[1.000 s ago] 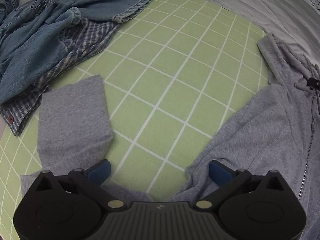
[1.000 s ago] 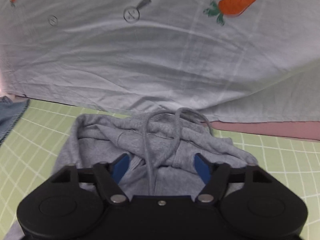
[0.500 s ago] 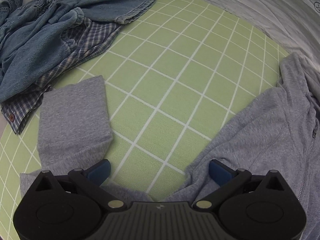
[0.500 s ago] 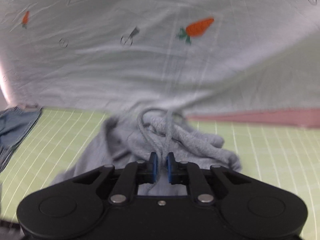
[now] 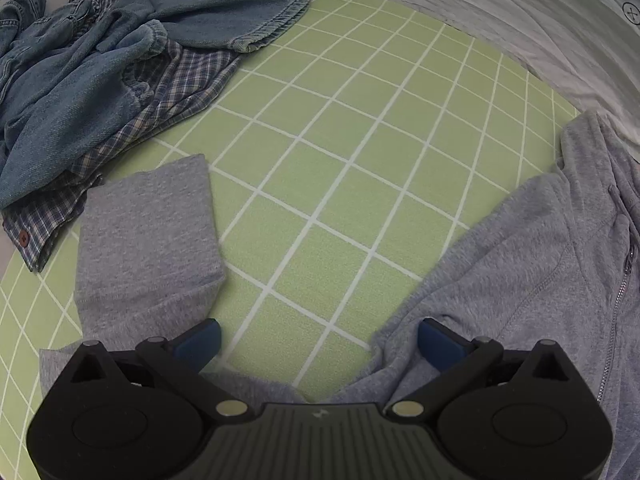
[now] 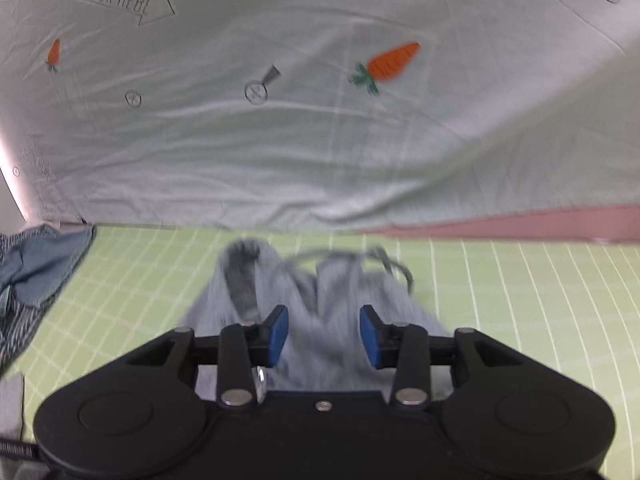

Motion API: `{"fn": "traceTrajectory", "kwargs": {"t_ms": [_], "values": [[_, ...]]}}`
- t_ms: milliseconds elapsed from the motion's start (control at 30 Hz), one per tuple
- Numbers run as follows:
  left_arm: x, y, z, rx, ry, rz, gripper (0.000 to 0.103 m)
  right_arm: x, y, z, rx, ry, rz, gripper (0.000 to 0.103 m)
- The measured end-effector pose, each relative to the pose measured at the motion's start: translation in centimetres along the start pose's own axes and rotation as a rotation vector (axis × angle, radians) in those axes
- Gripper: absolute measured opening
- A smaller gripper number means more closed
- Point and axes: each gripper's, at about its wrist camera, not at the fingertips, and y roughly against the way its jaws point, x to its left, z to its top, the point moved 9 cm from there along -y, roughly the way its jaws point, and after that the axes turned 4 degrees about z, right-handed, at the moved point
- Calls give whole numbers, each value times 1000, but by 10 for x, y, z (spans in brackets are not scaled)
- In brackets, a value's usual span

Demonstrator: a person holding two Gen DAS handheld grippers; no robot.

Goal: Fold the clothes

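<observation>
Two grippers and three garments lie within view, all over one green grid mat (image 5: 340, 184). No container appears in either view.

Left gripper (image 5: 318, 338): its two blue pads are spread wide apart and hold nothing; bare mat shows between them. One pad (image 5: 200, 342) sits at the edge of the grey sleeve (image 5: 148, 240), the other over the shoulder of the grey hoodie (image 5: 532, 280).

Right gripper (image 6: 322, 336): its two blue pads stand moderately apart with grey cloth visible between them; neither pad (image 6: 276, 330) can be seen pressing on the fabric. This view is motion-blurred.

Garment 1, the grey hoodie (image 6: 304, 292): spread on the mat, body at the right of the left wrist view with a metal zipper (image 5: 618, 308) running down its front. Its one visible sleeve is bent back and lies flat at the left, cuff end pointing away from the camera. In the right wrist view the bunched hood and one drawstring loop (image 6: 384, 264) lie near the mat's far edge.

Garment 2, a blue denim garment (image 5: 100, 52), is heaped at the far left corner.

Garment 3, a plaid shirt (image 5: 168, 104), lies beneath the denim, and one brown button (image 5: 23, 236) shows on it.

Behind the mat hangs a pale printed sheet (image 6: 320, 140) showing two carrots, one large (image 6: 390, 65) and one small.
</observation>
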Motion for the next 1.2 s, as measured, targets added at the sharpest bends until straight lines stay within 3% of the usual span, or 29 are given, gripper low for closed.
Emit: {"fn": "traceTrajectory", "kwargs": {"t_ms": [133,267,467,500,533,567,600,667,867,1100,1200], "values": [[0,-1,0,-2,0,0,103,-2,-28,18,29,-26,-14,68],[0,-2,1,-3,1,0,103,-4,-49,30,53,-136,0,71],[-1,-2,1,-4,1,1,103,-21,-74,37,103,-294,-74,72],[-1,-2,1,-4,0,1,103,-23,-79,36,116,-289,-91,71],[-1,-2,2,-5,-1,0,103,-25,-83,34,125,-285,-100,62],[-1,-2,2,-6,-2,0,103,-27,-86,32,131,-282,-105,47],[-1,-2,2,-8,-3,-1,103,-28,-88,30,135,-280,-104,42],[-1,-1,2,-12,-3,-1,103,-29,-85,32,119,-268,-91,22],[-1,0,1,-25,-2,0,103,-27,-54,59,-49,-181,-56,5],[0,1,1,-36,-5,-2,103,-16,19,91,-208,-101,-27,5],[0,1,1,-43,-5,-1,103,-13,57,85,-239,-44,-58,5]]}}
